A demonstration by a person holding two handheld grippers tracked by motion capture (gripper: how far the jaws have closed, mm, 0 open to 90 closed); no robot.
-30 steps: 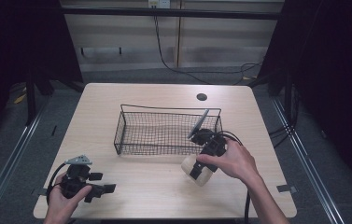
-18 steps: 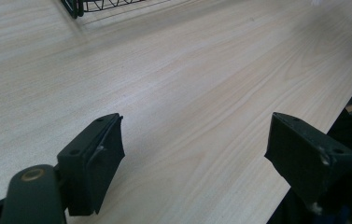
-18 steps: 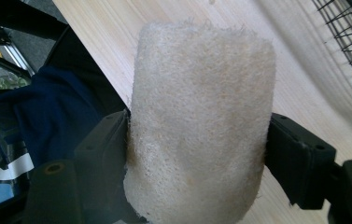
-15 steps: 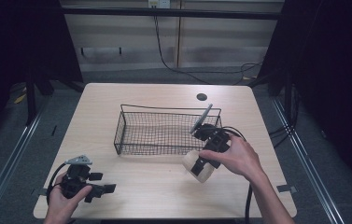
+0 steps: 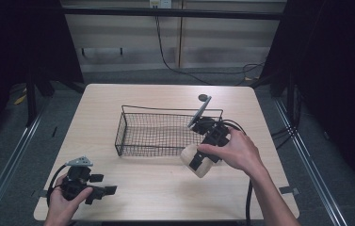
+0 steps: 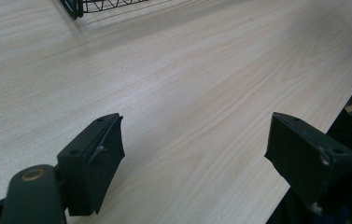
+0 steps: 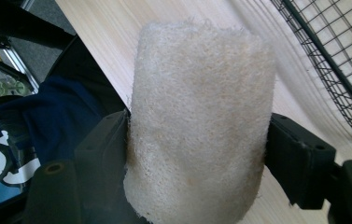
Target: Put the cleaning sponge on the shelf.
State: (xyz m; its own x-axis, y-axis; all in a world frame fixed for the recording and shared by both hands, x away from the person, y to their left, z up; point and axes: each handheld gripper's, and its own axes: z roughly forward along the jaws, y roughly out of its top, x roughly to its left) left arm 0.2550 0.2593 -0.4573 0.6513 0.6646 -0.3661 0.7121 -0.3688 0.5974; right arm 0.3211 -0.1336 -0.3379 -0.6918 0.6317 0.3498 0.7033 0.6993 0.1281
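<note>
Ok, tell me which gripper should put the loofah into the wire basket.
Right. The right gripper already clamps the loofah just beside the wire basket; the left gripper sits open near the table's front edge, farther from it.

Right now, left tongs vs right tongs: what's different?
The left tongs stand open with nothing between the jaws; the right tongs are shut on a pale loofah. The left tongs sit at the table's near left corner; the right tongs are beside the wire basket. Both have black jaws and are hand-held.
</note>
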